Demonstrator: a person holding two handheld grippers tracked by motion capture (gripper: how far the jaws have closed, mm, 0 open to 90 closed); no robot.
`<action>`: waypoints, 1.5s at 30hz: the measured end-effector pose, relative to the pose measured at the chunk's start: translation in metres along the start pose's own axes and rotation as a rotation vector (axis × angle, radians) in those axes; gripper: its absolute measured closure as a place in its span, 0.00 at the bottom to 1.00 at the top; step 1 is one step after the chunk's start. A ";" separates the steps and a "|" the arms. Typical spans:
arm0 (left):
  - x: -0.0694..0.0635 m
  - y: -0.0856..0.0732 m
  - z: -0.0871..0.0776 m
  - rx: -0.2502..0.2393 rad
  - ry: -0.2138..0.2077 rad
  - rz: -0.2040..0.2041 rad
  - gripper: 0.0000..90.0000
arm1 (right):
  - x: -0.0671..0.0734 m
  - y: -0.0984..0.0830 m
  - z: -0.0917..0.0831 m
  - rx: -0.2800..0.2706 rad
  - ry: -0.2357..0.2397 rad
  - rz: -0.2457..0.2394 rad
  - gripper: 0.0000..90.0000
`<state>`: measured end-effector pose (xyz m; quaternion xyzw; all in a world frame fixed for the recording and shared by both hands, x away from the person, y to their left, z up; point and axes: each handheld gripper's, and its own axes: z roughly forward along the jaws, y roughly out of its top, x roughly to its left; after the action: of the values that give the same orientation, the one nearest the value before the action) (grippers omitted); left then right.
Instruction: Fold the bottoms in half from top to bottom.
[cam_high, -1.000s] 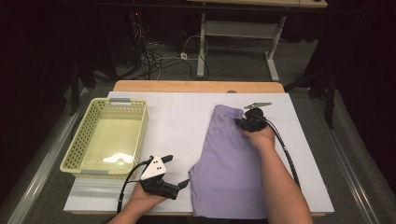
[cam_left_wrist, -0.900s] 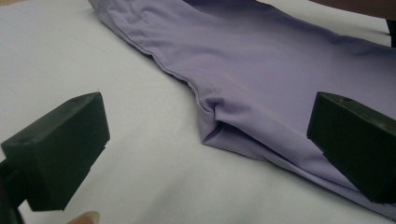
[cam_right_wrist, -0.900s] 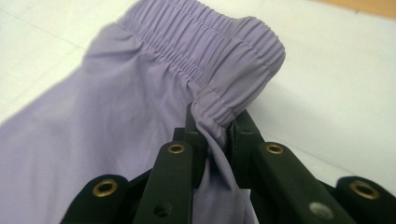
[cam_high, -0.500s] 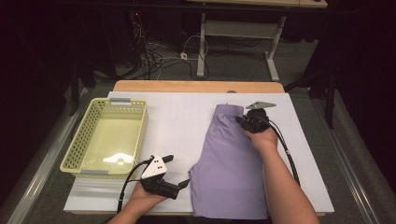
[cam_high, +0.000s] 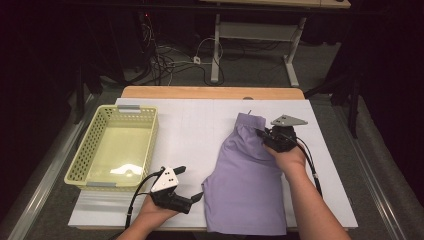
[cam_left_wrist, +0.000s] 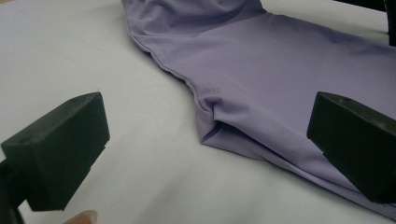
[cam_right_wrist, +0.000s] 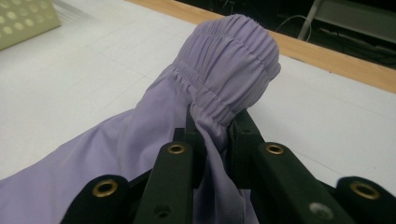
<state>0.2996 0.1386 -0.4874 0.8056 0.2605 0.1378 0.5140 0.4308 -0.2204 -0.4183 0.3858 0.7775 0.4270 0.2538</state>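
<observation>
A pair of lilac shorts (cam_high: 247, 180) lies on the white table, folded lengthwise, waistband toward the far edge. My right gripper (cam_high: 261, 134) is shut on the elastic waistband (cam_right_wrist: 233, 56), which bunches up over its jaws and is lifted off the table. My left gripper (cam_high: 192, 185) rests open near the front edge, its jaws apart just left of the shorts' leg hem (cam_left_wrist: 212, 126); one jaw hangs over the cloth, the other over bare table, and nothing is pinched.
A pale yellow perforated basket (cam_high: 80, 165) stands empty at the left of the white table top (cam_high: 200, 130). A wooden strip (cam_high: 210, 92) runs along the far edge. Cables trail from both grippers toward the person.
My right gripper has moved toward the near left with the waistband and risen, so the shorts' far end is folding back. The left gripper has stayed put.
</observation>
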 end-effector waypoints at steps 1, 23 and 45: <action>0.000 0.000 0.000 -0.001 0.001 -0.001 0.00 | 0.001 -0.001 -0.004 -0.007 0.004 -0.006 0.91; 0.000 0.000 -0.001 -0.005 -0.002 0.005 0.00 | 0.043 -0.031 -0.074 -0.142 0.061 -0.105 0.90; -0.001 0.000 -0.001 -0.003 0.006 0.006 0.00 | 0.081 -0.106 -0.112 -0.023 0.142 -0.139 0.79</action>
<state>0.2986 0.1386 -0.4874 0.8052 0.2595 0.1422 0.5140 0.2626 -0.2422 -0.4585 0.2966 0.8135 0.4435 0.2313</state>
